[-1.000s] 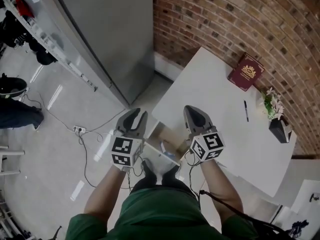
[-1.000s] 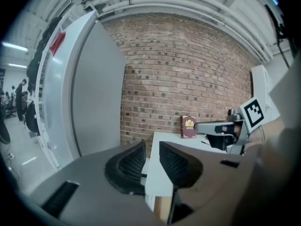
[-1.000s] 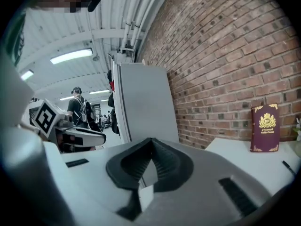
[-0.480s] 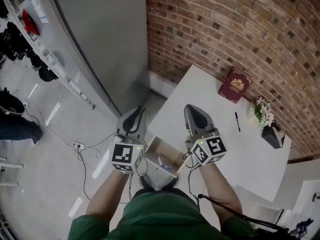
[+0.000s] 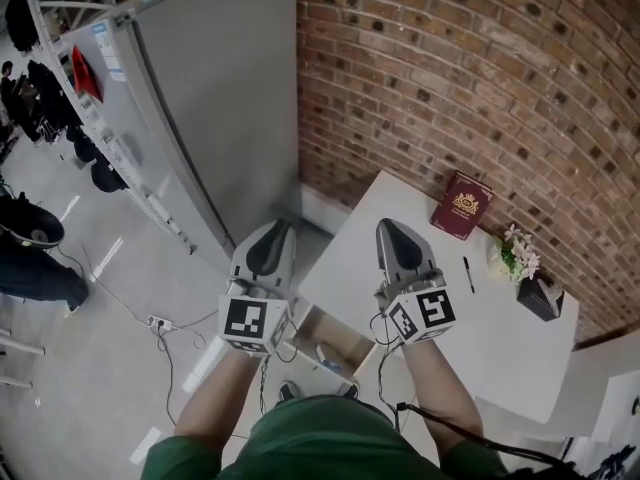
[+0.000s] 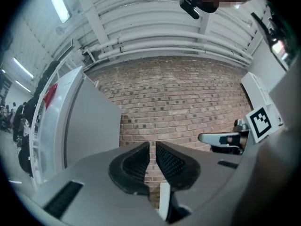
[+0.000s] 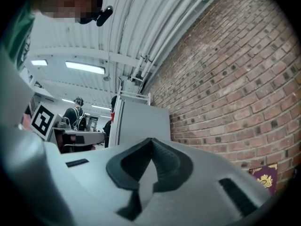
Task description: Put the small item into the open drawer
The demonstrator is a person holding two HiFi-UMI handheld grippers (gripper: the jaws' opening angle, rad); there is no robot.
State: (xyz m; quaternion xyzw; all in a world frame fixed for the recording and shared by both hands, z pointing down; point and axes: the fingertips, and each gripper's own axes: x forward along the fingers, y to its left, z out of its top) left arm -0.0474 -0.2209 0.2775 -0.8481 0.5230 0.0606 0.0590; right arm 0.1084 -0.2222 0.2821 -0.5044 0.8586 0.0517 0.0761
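Rough red brick wall [image 5: 450,68] backs a smooth white table [image 5: 490,318]. Left gripper [image 5: 276,226] has just been closing to a narrow, empty gap; right gripper [image 5: 389,225] is pinched together, empty. Small bluish item [image 5: 325,351] lies in the wood-lined open drawer [image 5: 312,323].

L gripper [image 5: 273,225], R gripper [image 5: 391,224] higher over drawer [image 5: 338,334]; L jaws just closing, empty.

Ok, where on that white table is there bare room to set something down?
The table's near and middle stretch, from its front edge up to the pen, is bare. So is the corner left of the book. It's crowded along the brick wall: book, pen, flowers and a black box sit there.
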